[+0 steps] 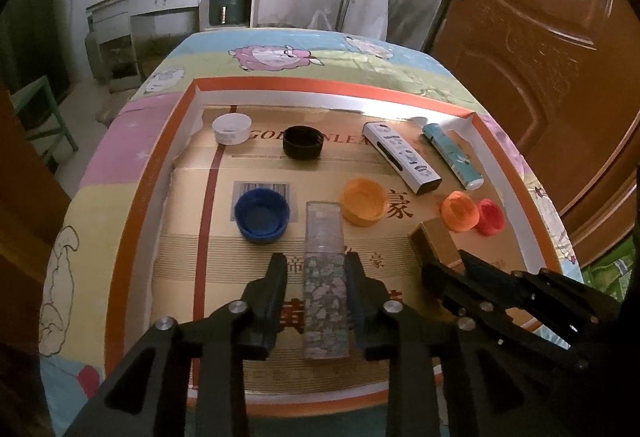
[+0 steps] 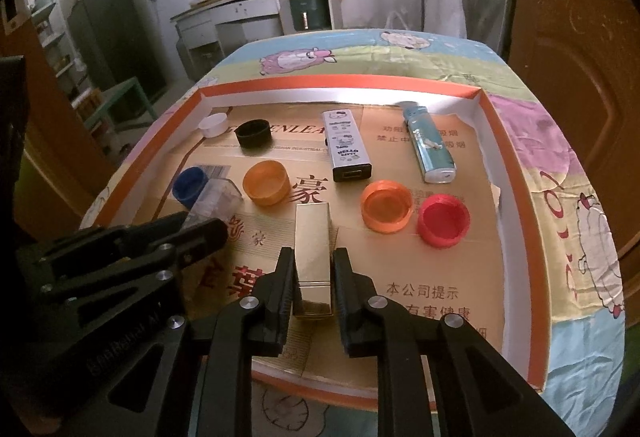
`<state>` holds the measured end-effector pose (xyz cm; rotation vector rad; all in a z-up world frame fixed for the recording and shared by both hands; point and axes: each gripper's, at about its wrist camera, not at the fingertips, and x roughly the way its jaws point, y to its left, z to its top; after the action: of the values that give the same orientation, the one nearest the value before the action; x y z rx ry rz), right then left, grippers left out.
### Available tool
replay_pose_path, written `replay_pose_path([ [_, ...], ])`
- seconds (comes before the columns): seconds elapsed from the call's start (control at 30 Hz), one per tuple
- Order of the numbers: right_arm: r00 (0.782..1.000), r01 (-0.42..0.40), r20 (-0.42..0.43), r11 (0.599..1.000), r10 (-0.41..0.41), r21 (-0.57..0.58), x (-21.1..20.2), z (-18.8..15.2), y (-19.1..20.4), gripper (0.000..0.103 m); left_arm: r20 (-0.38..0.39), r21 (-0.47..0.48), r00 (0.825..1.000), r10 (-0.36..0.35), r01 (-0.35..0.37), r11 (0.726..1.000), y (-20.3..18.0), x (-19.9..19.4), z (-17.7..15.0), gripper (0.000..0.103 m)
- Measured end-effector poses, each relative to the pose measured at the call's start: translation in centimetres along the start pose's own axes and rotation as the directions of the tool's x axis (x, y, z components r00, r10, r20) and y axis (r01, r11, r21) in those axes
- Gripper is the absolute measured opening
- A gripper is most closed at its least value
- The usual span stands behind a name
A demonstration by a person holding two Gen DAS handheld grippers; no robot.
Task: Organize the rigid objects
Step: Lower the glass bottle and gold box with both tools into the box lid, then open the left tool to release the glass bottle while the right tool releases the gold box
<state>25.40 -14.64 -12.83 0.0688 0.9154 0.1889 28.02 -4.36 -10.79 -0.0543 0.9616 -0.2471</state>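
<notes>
A clear lighter with a flower print (image 1: 323, 289) lies on the tray floor between the fingers of my left gripper (image 1: 316, 259). The jaws are open, with a gap showing on the lighter's left side. My right gripper (image 2: 313, 253) is shut on a gold lighter (image 2: 313, 237) that lies flat near the tray's front. In the left wrist view the right gripper (image 1: 444, 269) shows at the right, with the gold lighter (image 1: 434, 239) ahead of it. The left gripper (image 2: 200, 227) appears at the left of the right wrist view, over the clear lighter (image 2: 216, 197).
The shallow cardboard tray with an orange rim (image 1: 280, 84) sits on a cartoon-print cloth. In it lie a white cap (image 1: 231, 129), black cap (image 1: 302, 143), blue cap (image 1: 262, 215), two orange caps (image 1: 363, 201) (image 2: 386, 205), a red cap (image 2: 443, 221), a white lighter (image 2: 347, 145) and a teal lighter (image 2: 430, 145).
</notes>
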Motion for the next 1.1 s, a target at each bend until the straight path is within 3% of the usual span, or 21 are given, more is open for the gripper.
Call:
replay_pose_path([
  [0.17,1.000,0.006,0.008,1.000,-0.006,-0.006,-0.3,-0.1,0.1,0.023,0.006,-0.018,1.000,0.006,-0.006,1.000,0.5,-0.2,0.0,0.042],
  [0.37,1.000,0.007,0.024,1.000,-0.007,-0.002,-1.1,-0.1,0.0,0.033,0.028,-0.024,1.000,0.005,-0.004,1.000,0.8,-1.1,-0.1,0.043],
  [0.8,0.997,0.011,0.076,1.000,-0.010,-0.013,-4.2,-0.3,0.8,0.044,0.084,-0.034,0.996,0.013,-0.010,0.999,1.1,-4.2,-0.4,0.044],
  [1.1,0.991,0.054,0.123,0.998,-0.051,-0.023,-7.4,-1.6,1.4,0.071,0.135,-0.039,0.990,0.032,-0.027,0.999,1.0,-7.9,-1.7,0.044],
])
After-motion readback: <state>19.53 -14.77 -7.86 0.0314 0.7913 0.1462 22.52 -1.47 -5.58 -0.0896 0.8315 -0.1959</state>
